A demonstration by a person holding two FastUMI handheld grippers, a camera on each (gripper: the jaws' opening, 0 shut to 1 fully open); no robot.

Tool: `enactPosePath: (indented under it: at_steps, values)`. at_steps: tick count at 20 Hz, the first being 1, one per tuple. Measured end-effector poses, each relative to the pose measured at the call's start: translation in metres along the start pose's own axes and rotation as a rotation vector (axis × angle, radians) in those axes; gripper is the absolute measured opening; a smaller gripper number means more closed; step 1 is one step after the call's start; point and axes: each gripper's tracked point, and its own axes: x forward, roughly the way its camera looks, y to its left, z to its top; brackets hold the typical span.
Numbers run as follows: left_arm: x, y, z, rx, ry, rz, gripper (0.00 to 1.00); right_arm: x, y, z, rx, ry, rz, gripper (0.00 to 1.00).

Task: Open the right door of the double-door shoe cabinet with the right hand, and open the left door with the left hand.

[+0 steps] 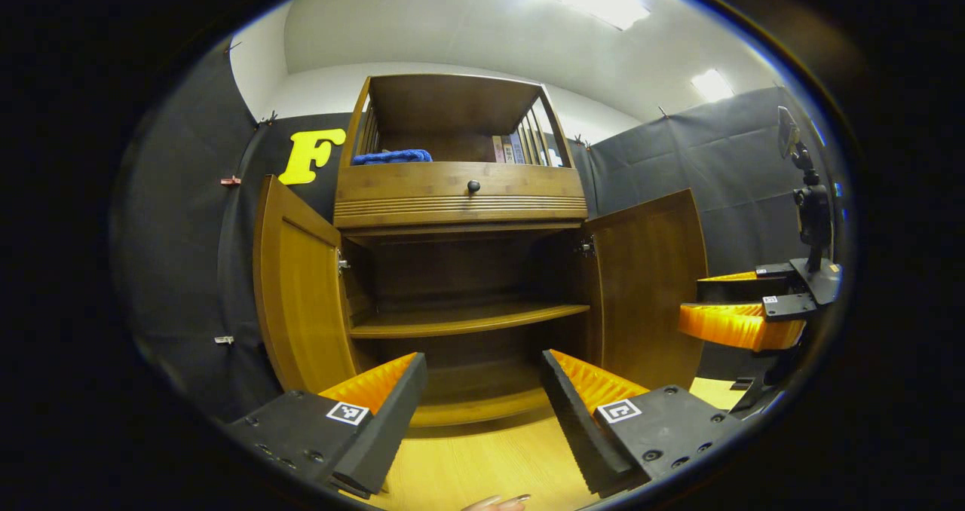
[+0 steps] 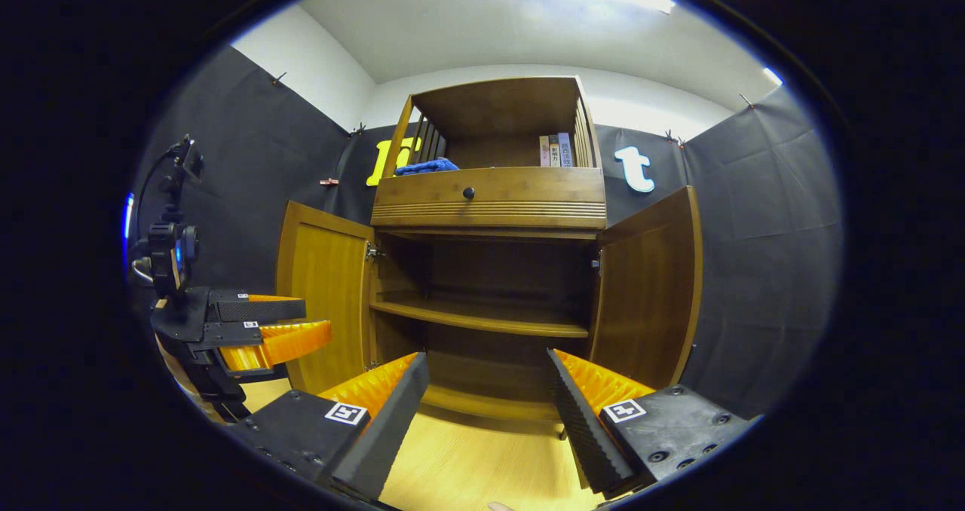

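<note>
gaping shoe cabinet [image 1: 460, 270], both doors wide

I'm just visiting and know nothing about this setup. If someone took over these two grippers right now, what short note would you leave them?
Left gripper: open, empty, held back from the shoe cabinet.
Right gripper: open, empty, also held back, facing the cabinet.
Left door: swung open.
Right door: swung open.
Inside, the middle shelf looks bare.
Done: both doors stand open.
Left: apparently nothing; neither gripper touches a door.
</note>
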Motion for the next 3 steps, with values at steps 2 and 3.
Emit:
enactPosePath:
  at_steps: [2, 3]
  values:
    - [0.0001, -0.0038, -0.0002, 0.004, -0.002, -0.004, 0.94, -0.0016, -0.0004, -0.0002, -0.003, 0.003, 0.001, 1.00]
    - [0.0003, -0.0057, -0.0004, 0.005, -0.004, -0.007, 0.94, -0.0021, -0.0014, 0.0008, -0.007, 0.003, -0.001, 0.99]
